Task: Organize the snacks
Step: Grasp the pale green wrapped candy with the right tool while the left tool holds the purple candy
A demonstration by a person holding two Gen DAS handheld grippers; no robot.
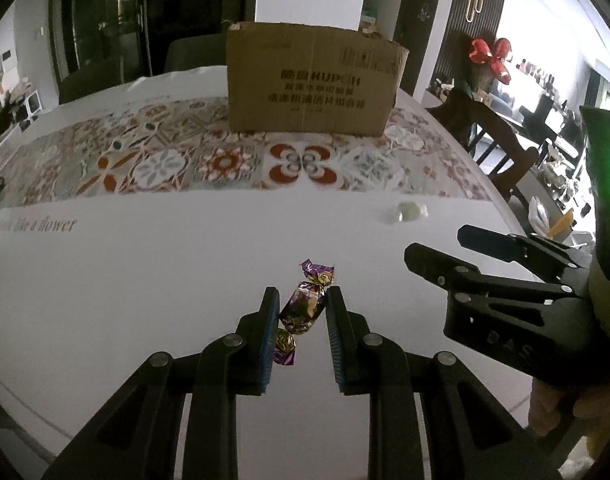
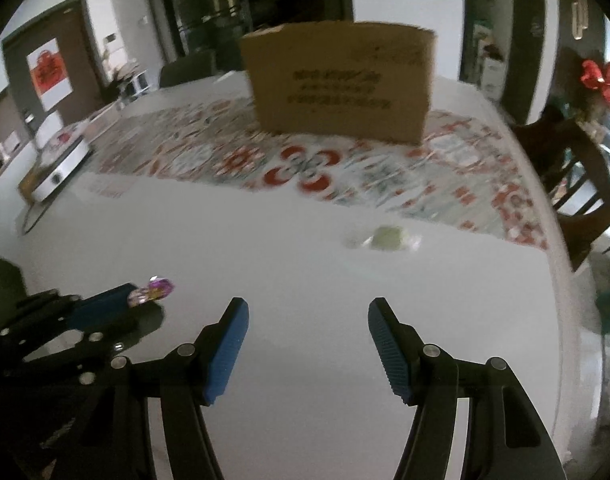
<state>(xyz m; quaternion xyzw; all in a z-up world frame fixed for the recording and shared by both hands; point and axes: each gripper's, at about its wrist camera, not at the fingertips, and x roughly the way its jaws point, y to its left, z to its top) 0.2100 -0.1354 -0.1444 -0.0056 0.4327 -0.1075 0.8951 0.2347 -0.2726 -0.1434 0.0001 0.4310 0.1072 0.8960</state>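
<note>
Left gripper (image 1: 301,312) clamped on a purple-and-gold wrapped candy (image 1: 303,308), right gripper (image 2: 309,344) jaws held apart, empty, pale wrapped sweet (image 2: 385,237) lay on white table (image 2: 265,248) ahead

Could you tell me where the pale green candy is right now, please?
The pale green candy lies on the white table, ahead of the open right gripper, just before the patterned runner.

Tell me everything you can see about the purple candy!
The purple candy is a small sweet in shiny purple and gold foil, with both ends twisted. It is squeezed between the blue pads of the left claw, one twisted end poking out toward the cardboard box and the other back toward the camera. It looks lifted just above the white table.
</note>
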